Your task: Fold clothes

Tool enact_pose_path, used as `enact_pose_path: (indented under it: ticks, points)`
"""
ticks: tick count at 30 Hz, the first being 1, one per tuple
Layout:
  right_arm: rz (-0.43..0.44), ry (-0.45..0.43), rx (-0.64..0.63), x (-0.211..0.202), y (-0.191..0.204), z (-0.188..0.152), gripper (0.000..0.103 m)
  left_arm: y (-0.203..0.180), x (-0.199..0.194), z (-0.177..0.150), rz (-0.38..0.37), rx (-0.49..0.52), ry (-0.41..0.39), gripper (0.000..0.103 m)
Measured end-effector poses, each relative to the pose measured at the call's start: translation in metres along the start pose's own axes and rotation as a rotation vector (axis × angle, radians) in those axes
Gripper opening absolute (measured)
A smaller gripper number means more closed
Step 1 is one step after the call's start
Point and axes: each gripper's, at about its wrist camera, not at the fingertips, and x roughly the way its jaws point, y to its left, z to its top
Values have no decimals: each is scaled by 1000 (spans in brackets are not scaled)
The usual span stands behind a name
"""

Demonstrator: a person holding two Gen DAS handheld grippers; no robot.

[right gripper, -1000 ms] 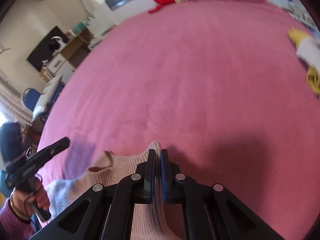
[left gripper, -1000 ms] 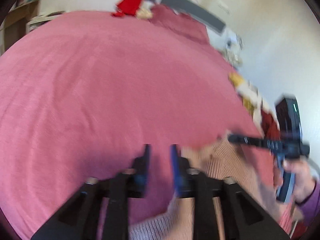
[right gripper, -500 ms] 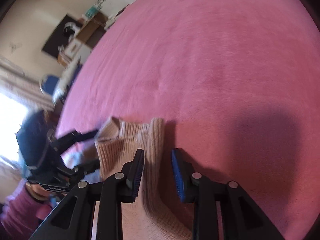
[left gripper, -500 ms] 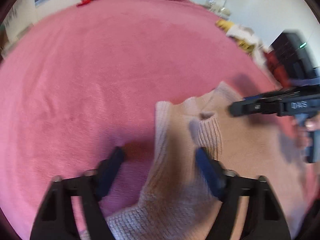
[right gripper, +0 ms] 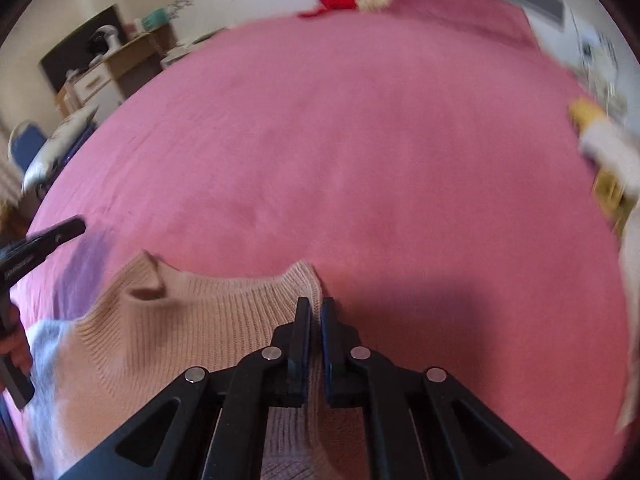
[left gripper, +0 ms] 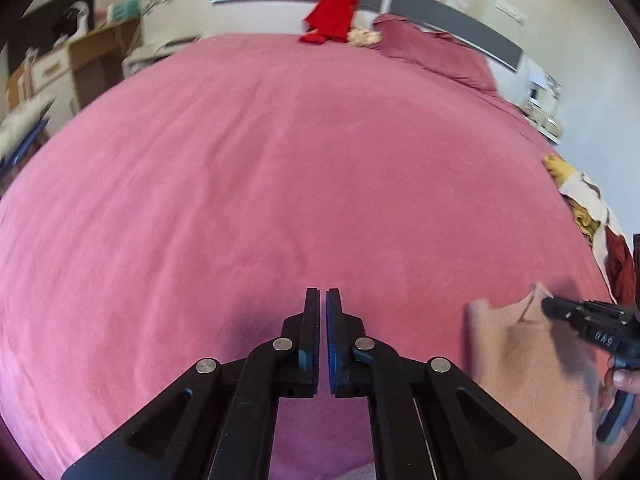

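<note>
A beige ribbed knit sweater (right gripper: 192, 320) lies on the pink bed (left gripper: 280, 180) near its front edge. My right gripper (right gripper: 312, 302) has its jaws closing on the sweater's right corner, and the knit is pinched between the pads. In the left wrist view the sweater (left gripper: 520, 360) lies to the lower right, with the right gripper (left gripper: 550, 308) at its top corner. My left gripper (left gripper: 323, 292) is shut over bare bedspread with nothing between its fingers. It shows in the right wrist view (right gripper: 74, 228) to the left of the sweater, apart from it.
A red garment (left gripper: 336, 12) hangs on the headboard beside a pink pillow (left gripper: 432, 56). A pile of yellow, white and red clothes (left gripper: 580, 200) lies at the bed's right edge. A wooden desk (left gripper: 100, 56) stands left of the bed.
Half a second ago the left gripper stood open astride the sweater; now it is shut over bare bed with the sweater off to its right. The right gripper opened briefly and closed again on the knit.
</note>
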Motion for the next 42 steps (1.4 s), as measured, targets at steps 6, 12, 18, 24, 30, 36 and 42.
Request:
enact_pose_path:
  ticks: [6, 12, 18, 24, 30, 36, 42]
  points:
    - [70, -147, 163, -57, -36, -1, 26, -19, -60, -34, -222, 20, -140, 59]
    - [282, -131, -2, -90, 22, -59, 26, -78, -82, -84, -325, 227, -156, 79]
    - [464, -18, 10, -29, 56, -101, 23, -95, -29, -103, -227, 262, -12, 79]
    - [370, -51, 102, 2, 21, -68, 5, -82, -1, -72, -57, 240, -9, 81]
    - [206, -53, 18, -5, 28, -36, 3, -44, 12, -44, 77, 161, -4, 94]
    - [386, -15, -116, -24, 75, -59, 18, 15, -46, -55, 3, -42, -144, 94]
    - [337, 41, 15, 23, 63, -37, 4, 35, -80, -111, 40, 50, -120, 94]
